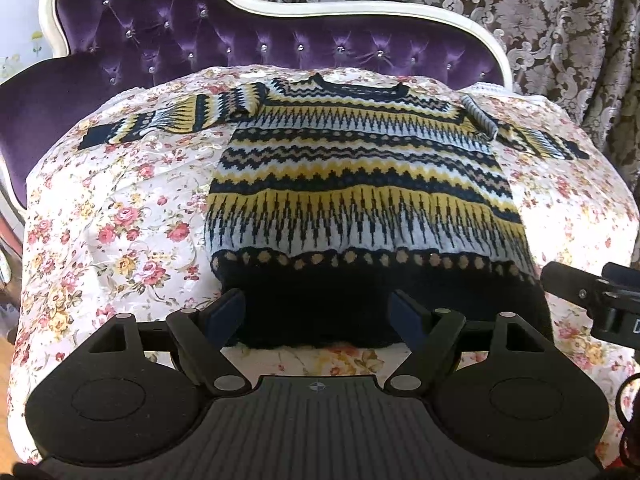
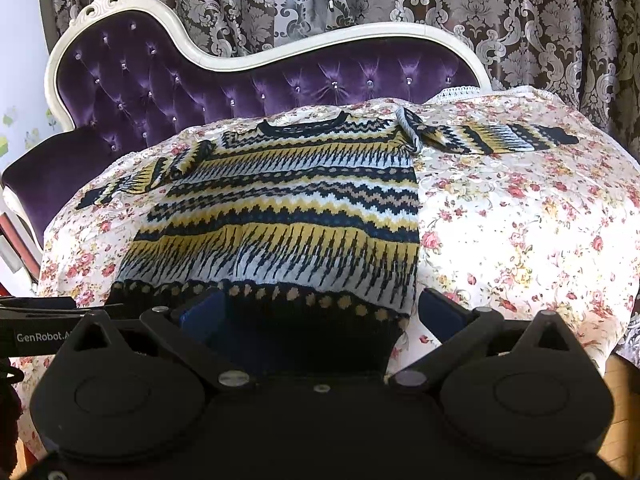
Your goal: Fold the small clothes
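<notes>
A small knitted sweater [image 1: 352,176] with yellow, white and navy zigzag bands lies flat, front up, on a floral cover [image 1: 120,220], both sleeves spread sideways. My left gripper [image 1: 318,314] stands open, its fingers straddling the middle of the dark hem [image 1: 360,300] at the near edge. My right gripper [image 2: 320,316] is wide open over the hem's right corner [image 2: 380,316], with the sweater [image 2: 288,208] stretching away from it. No pad presses the fabric. The right sleeve [image 2: 500,136] has a folded-over shoulder.
The floral cover [image 2: 520,220] drapes a purple tufted sofa [image 1: 240,40] with a white frame. Patterned curtains [image 1: 560,20] hang behind. Part of the right gripper's body [image 1: 592,296] shows at the right edge of the left view. Wooden floor [image 2: 624,380] lies below.
</notes>
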Motion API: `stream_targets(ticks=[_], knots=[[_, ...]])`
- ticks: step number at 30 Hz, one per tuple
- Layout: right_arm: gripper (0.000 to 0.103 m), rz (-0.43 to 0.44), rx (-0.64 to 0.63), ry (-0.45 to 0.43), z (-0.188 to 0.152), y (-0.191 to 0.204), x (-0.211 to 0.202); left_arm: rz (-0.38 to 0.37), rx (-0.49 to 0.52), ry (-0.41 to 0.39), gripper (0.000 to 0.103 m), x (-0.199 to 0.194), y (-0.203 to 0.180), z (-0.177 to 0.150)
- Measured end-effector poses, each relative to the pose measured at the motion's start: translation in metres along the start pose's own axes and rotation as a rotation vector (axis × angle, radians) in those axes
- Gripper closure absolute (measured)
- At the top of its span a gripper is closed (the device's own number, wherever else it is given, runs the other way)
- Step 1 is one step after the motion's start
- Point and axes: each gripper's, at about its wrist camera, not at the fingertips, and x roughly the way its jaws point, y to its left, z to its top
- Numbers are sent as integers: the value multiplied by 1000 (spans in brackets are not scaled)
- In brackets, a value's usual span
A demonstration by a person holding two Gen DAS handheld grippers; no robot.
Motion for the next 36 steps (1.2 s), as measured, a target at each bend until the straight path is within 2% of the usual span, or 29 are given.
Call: stream_targets(ticks=[36], knots=[[1, 41, 13, 39, 0, 1, 11, 8, -18, 21, 26, 9, 4, -2]])
